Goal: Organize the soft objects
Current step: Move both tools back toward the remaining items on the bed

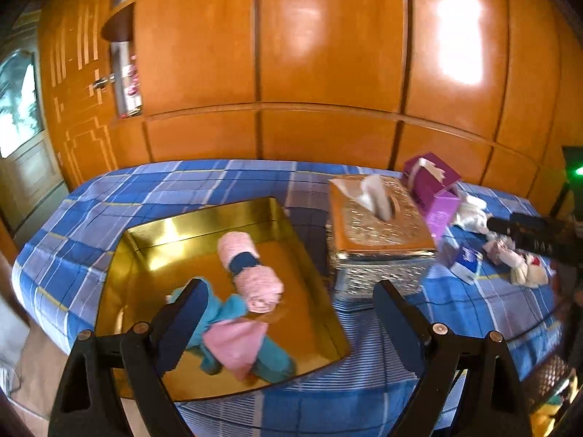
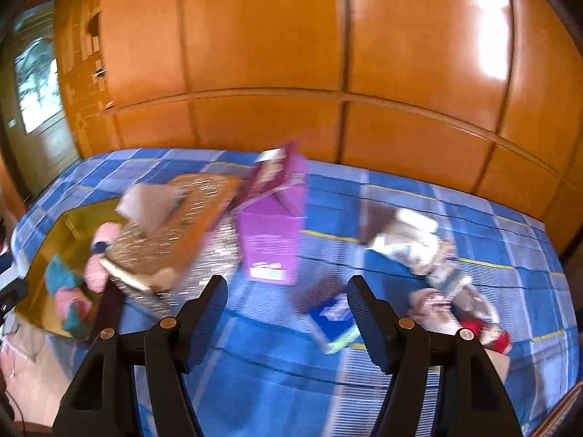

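Observation:
A gold tray point(image 1: 204, 218) lies on the blue plaid bed. In it are a rolled pink towel with a dark band point(image 1: 251, 273) and a teal and pink cloth point(image 1: 233, 342). My left gripper point(image 1: 289, 324) is open and empty above the tray's near right corner. My right gripper point(image 2: 288, 313) is open and empty above the bed, near a blue tissue pack point(image 2: 333, 322). A pile of soft white and pink cloths point(image 2: 430, 255) with a red item point(image 2: 492, 335) lies to its right. The tray also shows in the right wrist view point(image 2: 47, 240).
An ornate gold tissue box point(image 1: 379, 233) stands right of the tray, a purple carton point(image 1: 433, 185) behind it. The blue pack point(image 1: 464, 260) and cloth pile point(image 1: 517, 258) lie further right. An orange wooden wardrobe point(image 1: 328, 54) backs the bed. The right view is motion-blurred.

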A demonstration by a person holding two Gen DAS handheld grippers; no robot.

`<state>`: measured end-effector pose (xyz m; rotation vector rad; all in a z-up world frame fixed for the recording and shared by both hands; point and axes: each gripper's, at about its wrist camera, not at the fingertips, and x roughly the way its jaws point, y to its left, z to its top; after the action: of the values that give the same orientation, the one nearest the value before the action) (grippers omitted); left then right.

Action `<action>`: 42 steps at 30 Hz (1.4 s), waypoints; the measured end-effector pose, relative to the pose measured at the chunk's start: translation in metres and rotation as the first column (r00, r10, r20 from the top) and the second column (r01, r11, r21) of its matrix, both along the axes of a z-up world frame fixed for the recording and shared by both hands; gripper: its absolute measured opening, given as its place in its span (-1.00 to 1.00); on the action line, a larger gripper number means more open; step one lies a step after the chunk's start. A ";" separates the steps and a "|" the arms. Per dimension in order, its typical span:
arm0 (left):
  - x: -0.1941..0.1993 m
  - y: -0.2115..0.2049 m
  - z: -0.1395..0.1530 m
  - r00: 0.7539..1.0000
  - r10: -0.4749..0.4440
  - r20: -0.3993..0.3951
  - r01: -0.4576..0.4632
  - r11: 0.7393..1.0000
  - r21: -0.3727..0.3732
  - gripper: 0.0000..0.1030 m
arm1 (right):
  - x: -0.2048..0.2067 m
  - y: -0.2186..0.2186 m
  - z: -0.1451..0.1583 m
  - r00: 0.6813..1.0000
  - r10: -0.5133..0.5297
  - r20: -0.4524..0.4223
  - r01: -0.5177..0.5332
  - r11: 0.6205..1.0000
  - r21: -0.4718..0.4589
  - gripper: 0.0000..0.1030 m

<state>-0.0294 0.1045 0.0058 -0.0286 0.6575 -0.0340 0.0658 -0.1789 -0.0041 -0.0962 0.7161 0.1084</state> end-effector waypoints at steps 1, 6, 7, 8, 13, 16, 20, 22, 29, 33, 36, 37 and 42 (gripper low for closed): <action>0.000 -0.005 0.001 1.000 -0.013 0.000 0.013 1.000 0.007 0.79 | 0.001 -0.011 0.002 1.000 -0.023 0.007 0.023 1.000 0.000 0.34; 0.001 -0.032 0.004 0.994 -0.105 -0.004 0.105 0.994 0.030 0.79 | 0.005 -0.062 0.005 0.986 -0.159 0.052 0.160 0.987 -0.012 0.34; 0.000 -0.038 0.004 0.992 -0.125 -0.004 0.125 0.992 0.035 0.79 | 0.007 -0.075 0.004 0.980 -0.192 0.061 0.193 0.981 -0.013 0.34; 0.000 -0.046 0.006 0.988 -0.153 -0.004 0.153 0.987 0.044 0.79 | 0.007 -0.084 0.003 0.974 -0.215 0.067 0.216 0.976 -0.014 0.34; 0.005 -0.090 0.005 0.947 -0.319 -0.028 0.320 0.945 0.062 0.79 | 0.014 -0.143 -0.012 0.925 -0.376 0.053 0.375 0.927 0.032 0.34; 0.012 -0.117 0.002 0.919 -0.392 -0.053 0.395 0.915 0.079 0.79 | 0.015 -0.169 -0.015 0.900 -0.436 0.001 0.429 0.887 0.170 0.34; 0.029 -0.160 -0.005 0.869 -0.486 -0.091 0.494 0.865 0.094 0.76 | 0.011 -0.189 -0.021 0.875 -0.480 -0.056 0.476 0.836 0.274 0.34; 0.039 -0.181 -0.012 0.839 -0.534 -0.108 0.543 0.835 0.091 0.73 | 0.007 -0.195 -0.021 0.867 -0.493 -0.068 0.490 0.820 0.297 0.34; 0.092 -0.243 -0.045 0.792 -0.572 -0.213 0.597 0.798 0.078 0.68 | 0.006 -0.205 -0.026 0.857 -0.505 -0.099 0.503 0.779 0.374 0.34; 0.113 -0.272 -0.058 0.773 -0.588 -0.237 0.621 0.778 0.094 0.67 | 0.005 -0.213 -0.031 0.851 -0.509 -0.131 0.513 0.750 0.417 0.34; 0.129 -0.288 -0.071 0.763 -0.591 -0.263 0.632 0.768 0.109 0.64 | 0.003 -0.220 -0.032 0.843 -0.518 -0.145 0.522 0.723 0.452 0.34; 0.134 -0.293 -0.075 0.762 -0.589 -0.268 0.633 0.766 0.115 0.64 | 0.002 -0.222 -0.033 0.840 -0.522 -0.149 0.526 0.714 0.463 0.34; 0.161 -0.311 -0.103 0.762 -0.556 -0.331 0.623 0.768 0.145 0.60 | -0.002 -0.235 -0.038 0.823 -0.538 -0.183 0.545 0.654 0.524 0.34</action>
<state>0.1314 -0.2060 -0.0971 0.4334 0.9224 -0.5793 0.0634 -0.4135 -0.0422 0.6943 0.6723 -0.2672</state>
